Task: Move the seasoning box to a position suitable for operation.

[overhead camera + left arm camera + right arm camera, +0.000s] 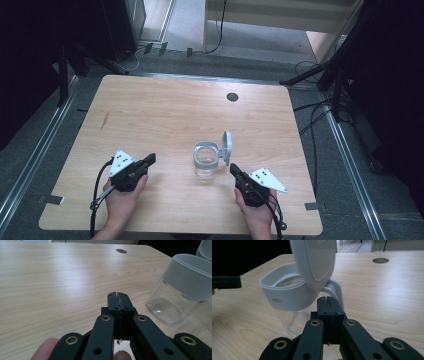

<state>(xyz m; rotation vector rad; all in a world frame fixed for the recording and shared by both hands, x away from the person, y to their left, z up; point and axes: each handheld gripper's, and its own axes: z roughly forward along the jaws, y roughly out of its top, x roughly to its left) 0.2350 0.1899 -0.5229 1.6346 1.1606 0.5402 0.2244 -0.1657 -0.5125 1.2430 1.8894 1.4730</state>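
So the clear jar [206,161] sits on the wooden table [165,115], toward the person's side and well short of the round cable hole [232,96] at the far edge. It has a clear body, a greyish-white collar round the top, and a hinged lid [227,145] flipped open and standing upright on the side nearer the right gripper [233,169]. Looks empty from here. The left gripper [151,158] rests on the table well to the left of the jar, jaws pressed together on nothing. The right gripper is just beside the jar, tip near its base, also clenched and empty. My guess on handling: the body is probably glass or hard plastic, so stiff, slick and a bit fragile, and being empty it's light enough to skid or tip if nudged. I'd pinch the collar wall rather than the clear curved body. The lid is thin and swings on its hinge, so push it gently.
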